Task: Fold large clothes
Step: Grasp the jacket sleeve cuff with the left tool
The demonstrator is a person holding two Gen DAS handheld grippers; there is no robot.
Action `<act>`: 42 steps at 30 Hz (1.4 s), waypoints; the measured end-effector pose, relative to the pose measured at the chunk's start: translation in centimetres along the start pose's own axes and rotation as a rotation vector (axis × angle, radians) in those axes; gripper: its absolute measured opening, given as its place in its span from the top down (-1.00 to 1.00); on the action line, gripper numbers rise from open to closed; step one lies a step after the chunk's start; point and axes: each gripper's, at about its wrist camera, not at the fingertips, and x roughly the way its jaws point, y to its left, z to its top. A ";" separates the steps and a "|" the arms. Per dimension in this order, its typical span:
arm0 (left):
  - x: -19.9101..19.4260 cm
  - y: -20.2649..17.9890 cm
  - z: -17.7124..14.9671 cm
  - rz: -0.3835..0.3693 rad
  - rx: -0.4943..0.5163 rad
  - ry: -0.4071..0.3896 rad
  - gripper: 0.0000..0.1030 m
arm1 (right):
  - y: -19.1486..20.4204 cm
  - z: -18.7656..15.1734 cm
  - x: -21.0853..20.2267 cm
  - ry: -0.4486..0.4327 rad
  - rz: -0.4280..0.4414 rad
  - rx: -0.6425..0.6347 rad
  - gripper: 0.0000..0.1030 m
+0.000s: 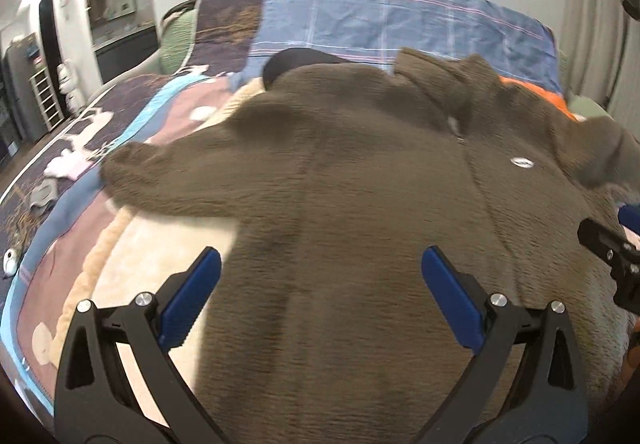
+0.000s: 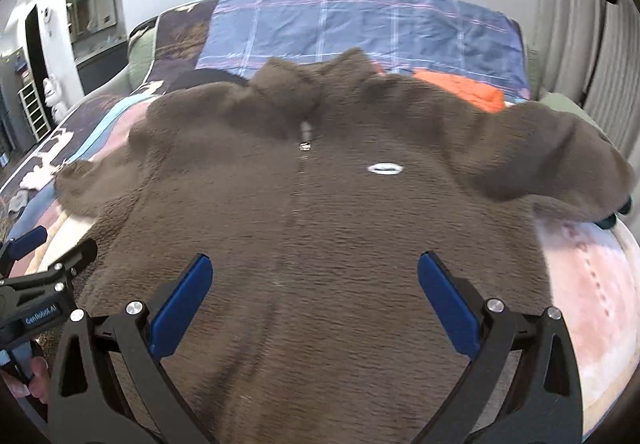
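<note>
A large brown fleece jacket (image 1: 360,180) lies front up on the bed, collar far, sleeves spread to both sides; it also shows in the right wrist view (image 2: 320,212). It has a zip and a small white oval logo (image 2: 384,169). My left gripper (image 1: 320,268) is open and empty over the jacket's lower left part. My right gripper (image 2: 314,276) is open and empty over the jacket's lower middle. The left gripper also shows at the left edge of the right wrist view (image 2: 36,256), and the right gripper shows at the right edge of the left wrist view (image 1: 612,248).
The bed carries a patterned quilt (image 1: 132,132), a cream fleece blanket (image 1: 160,256) and a blue plaid cover (image 1: 400,20). An orange garment (image 2: 464,88) and a black item (image 1: 296,62) lie beyond the collar. Small cloths (image 1: 68,164) lie at left. Curtains (image 2: 600,64) hang at right.
</note>
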 end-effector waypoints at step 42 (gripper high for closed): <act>21.6 35.2 2.6 0.000 -1.020 0.149 0.25 | -1.7 1.4 4.6 0.061 -0.136 -0.054 -0.97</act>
